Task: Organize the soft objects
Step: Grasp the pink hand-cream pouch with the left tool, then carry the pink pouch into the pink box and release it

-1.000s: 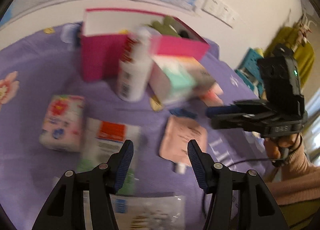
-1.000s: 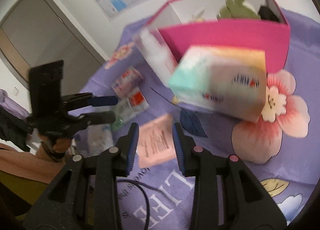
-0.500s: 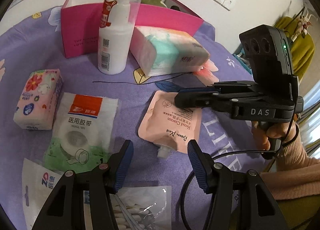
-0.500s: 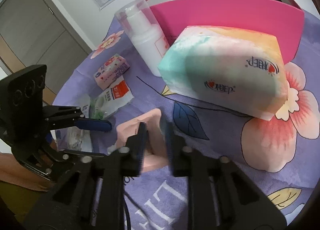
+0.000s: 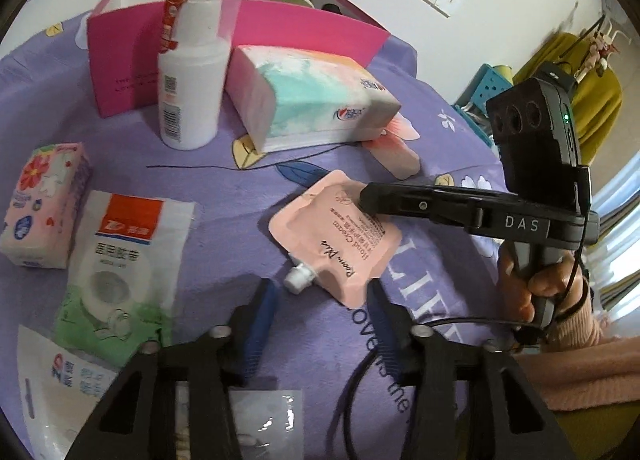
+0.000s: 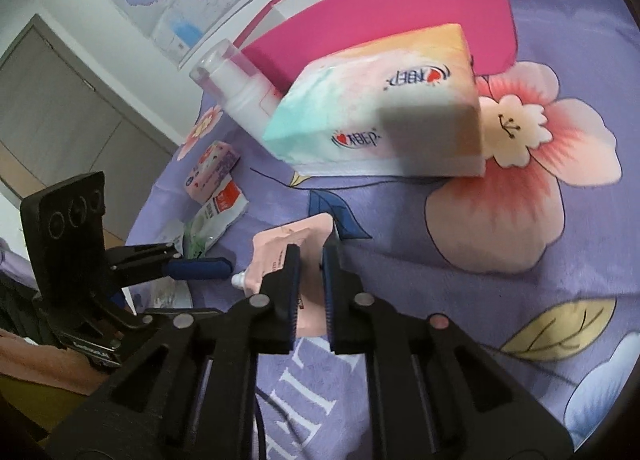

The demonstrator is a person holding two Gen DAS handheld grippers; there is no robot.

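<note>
Between right claw (image 6: 310,260) fingers, pinched: pink hand cream pouch (image 5: 340,230); left claw (image 5: 320,300) open nearby.

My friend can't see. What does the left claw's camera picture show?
The right claw pinches a pink hand cream pouch on a purple flowery cloth. The left claw is open in front of it. Behind stand a white bottle, a tissue pack and a pink box.
</note>
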